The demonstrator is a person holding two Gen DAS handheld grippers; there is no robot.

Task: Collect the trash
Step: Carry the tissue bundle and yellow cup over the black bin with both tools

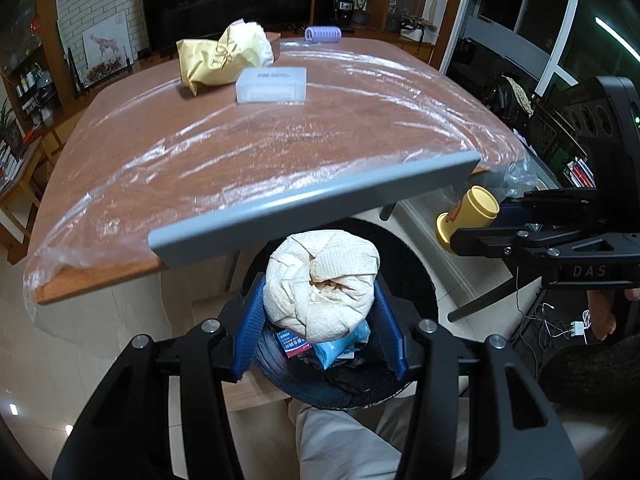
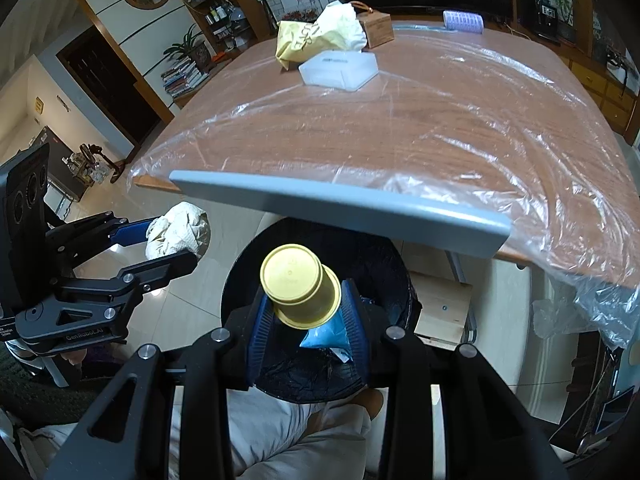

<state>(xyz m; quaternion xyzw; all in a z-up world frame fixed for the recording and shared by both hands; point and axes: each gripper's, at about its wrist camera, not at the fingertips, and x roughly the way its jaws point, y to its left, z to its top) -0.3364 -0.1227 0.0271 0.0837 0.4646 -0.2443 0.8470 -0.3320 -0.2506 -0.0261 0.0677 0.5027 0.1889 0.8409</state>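
Note:
My left gripper (image 1: 320, 300) is shut on a crumpled white paper towel ball (image 1: 322, 284), held over a round black bin (image 1: 420, 276) lined with a dark bag. Inside the bin lie a blue wrapper (image 1: 340, 346) and a small red-labelled packet (image 1: 292, 344). My right gripper (image 2: 306, 304) is shut on a yellow paper cup (image 2: 298, 288), tilted with its base toward the camera, above the same bin (image 2: 384, 264). From the left wrist view the cup (image 1: 468, 216) and right gripper show at right. The right wrist view has the towel ball (image 2: 180, 234) at left.
A wooden table (image 1: 260, 132) under clear plastic sheeting holds a yellow paper bag (image 1: 224, 58), a white plastic box (image 1: 272, 84) and a lilac roller (image 1: 323, 34). A grey chair back (image 1: 312, 204) juts over the bin. A person's knee (image 1: 340, 440) is below. Cables (image 1: 560, 320) lie on the floor.

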